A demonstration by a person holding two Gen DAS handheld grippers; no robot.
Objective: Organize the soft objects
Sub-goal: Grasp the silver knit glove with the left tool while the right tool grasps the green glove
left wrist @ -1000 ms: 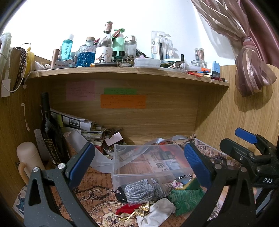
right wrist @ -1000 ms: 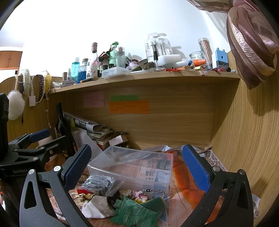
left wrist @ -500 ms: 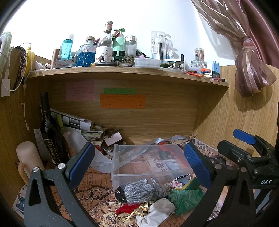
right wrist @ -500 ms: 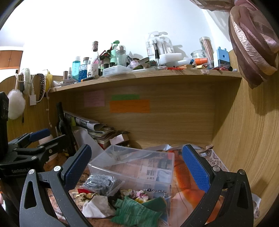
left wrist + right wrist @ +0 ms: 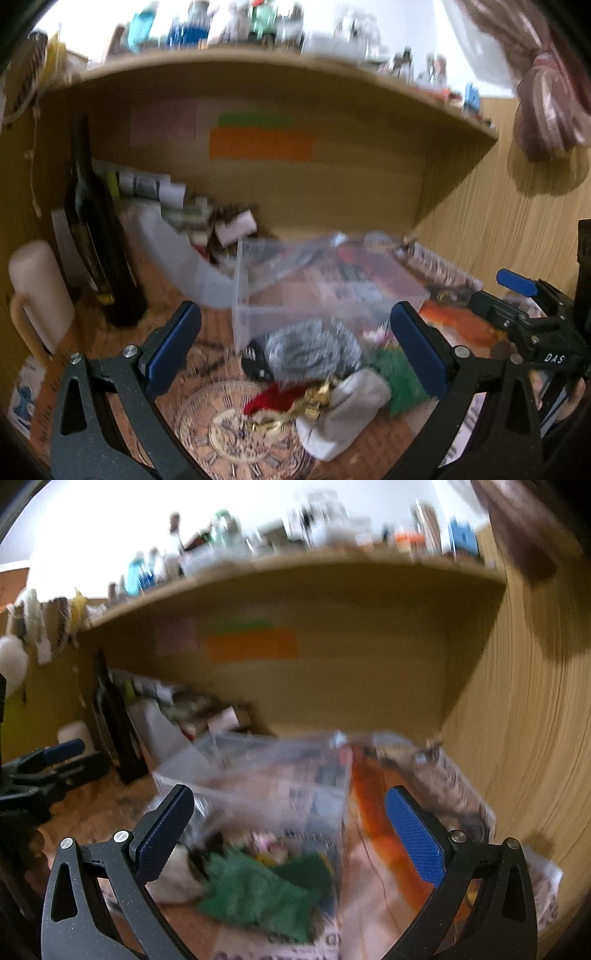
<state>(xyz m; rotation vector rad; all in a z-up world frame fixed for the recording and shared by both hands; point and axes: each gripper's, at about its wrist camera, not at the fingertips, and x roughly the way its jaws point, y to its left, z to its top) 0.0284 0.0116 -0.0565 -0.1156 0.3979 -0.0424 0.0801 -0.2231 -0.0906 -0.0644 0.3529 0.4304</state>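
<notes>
Both views are smeared by motion blur, so fine detail cannot be read.

In the left wrist view, the left gripper [image 5: 293,350] is seen with its blue-padded fingers [image 5: 171,347] spread wide and nothing held between them. Between the fingers, toward 12 o'clock, a pile of soft objects is heaped on the surface [image 5: 177,369]: a grey knitted bundle [image 5: 312,350] lies just in front of a clear plastic bin [image 5: 332,288], a red cloth [image 5: 275,397] is placed below it toward 6 o'clock, a white cloth [image 5: 347,413] is found at 5 o'clock, and a green cloth [image 5: 397,380] sits beside the right finger. A gold trinket [image 5: 310,404] is tangled among them. A dark bottle [image 5: 98,236] stands upright at 9 o'clock, with a cream mug [image 5: 37,295] just left of it. The right gripper is partly seen at 3 o'clock.

In the right wrist view, the right gripper [image 5: 290,830] is likewise shown with fingers [image 5: 413,836] spread apart and empty. The green cloth [image 5: 255,890] lies between them toward 6 o'clock, touching the near wall of the clear plastic bin [image 5: 266,786]; whether it overlaps the rim cannot be told. The white cloth [image 5: 177,871] is glimpsed behind the left finger. Printed newspaper [image 5: 461,801] covers the surface at 3 o'clock. A cluttered shelf [image 5: 295,563] runs overhead.
</notes>
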